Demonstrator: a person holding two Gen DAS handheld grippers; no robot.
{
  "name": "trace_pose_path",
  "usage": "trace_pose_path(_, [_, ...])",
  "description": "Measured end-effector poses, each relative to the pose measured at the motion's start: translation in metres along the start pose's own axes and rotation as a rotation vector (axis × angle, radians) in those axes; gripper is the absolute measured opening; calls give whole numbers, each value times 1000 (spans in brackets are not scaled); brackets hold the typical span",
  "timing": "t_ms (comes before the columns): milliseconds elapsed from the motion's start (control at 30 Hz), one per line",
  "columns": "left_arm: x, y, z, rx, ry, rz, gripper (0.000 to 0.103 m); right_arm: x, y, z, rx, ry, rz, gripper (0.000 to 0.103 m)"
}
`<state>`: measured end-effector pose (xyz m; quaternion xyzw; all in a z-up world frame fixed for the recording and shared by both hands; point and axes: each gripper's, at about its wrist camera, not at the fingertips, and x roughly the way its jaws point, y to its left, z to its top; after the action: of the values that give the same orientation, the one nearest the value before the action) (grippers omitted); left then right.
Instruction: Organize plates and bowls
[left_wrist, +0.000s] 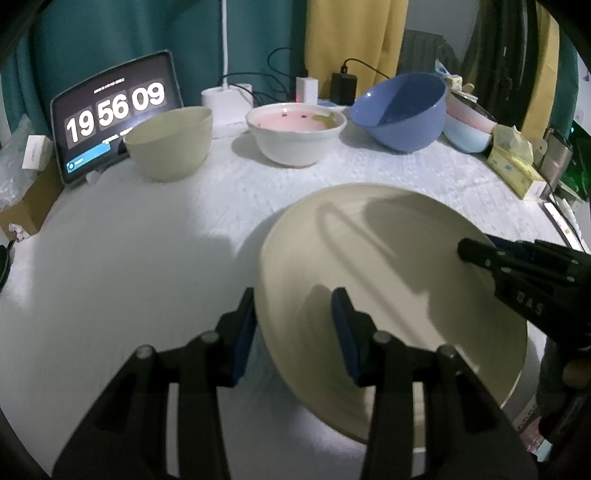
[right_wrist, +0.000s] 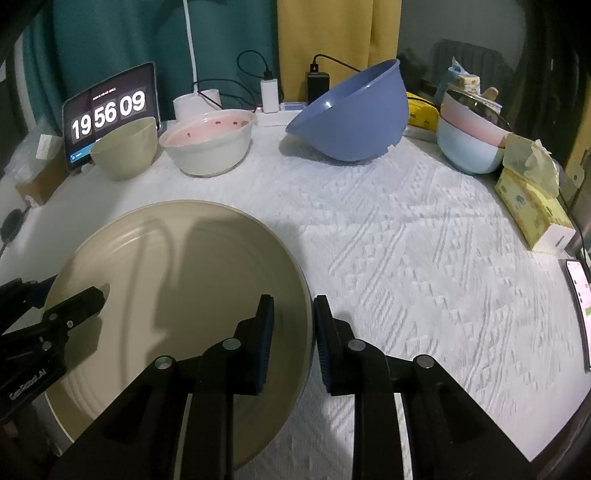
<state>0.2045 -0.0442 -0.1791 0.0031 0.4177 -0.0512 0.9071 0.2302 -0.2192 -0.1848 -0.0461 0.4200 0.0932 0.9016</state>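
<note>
Beige plate (left_wrist: 388, 280) held at the surface's near edge by both grippers.
Left gripper (left_wrist: 293, 325) jaws straddle the plate's left rim; right gripper (right_wrist: 293, 332) jaws clamp its right rim. Plate is tilted, above the white cloth (right_wrist: 406, 258). Green bowl (left_wrist: 170, 142), pink-lined bowl (left_wrist: 295, 134) and blue bowl (left_wrist: 400, 110) line the far edge.

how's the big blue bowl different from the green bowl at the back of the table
The blue bowl is tipped on its side, its mouth facing left; the green bowl stands upright. The blue bowl looks clearly larger. One is blue, the other pale green. Both look empty and sit on the white tablecloth.
</note>
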Motion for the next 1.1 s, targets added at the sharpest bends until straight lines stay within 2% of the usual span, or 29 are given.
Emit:
trace_pose_path(267, [0, 12, 0, -32, -3, -13, 42, 7, 10, 10, -14, 5, 5, 24])
trace_pose_path(800, [-1, 98, 6, -142, -24, 88, 40, 37, 91, 41, -116, 4, 108, 24])
trace_pose_path(1100, [2, 127, 5, -177, -28, 133, 40, 51, 119, 53, -153, 8, 143, 24])
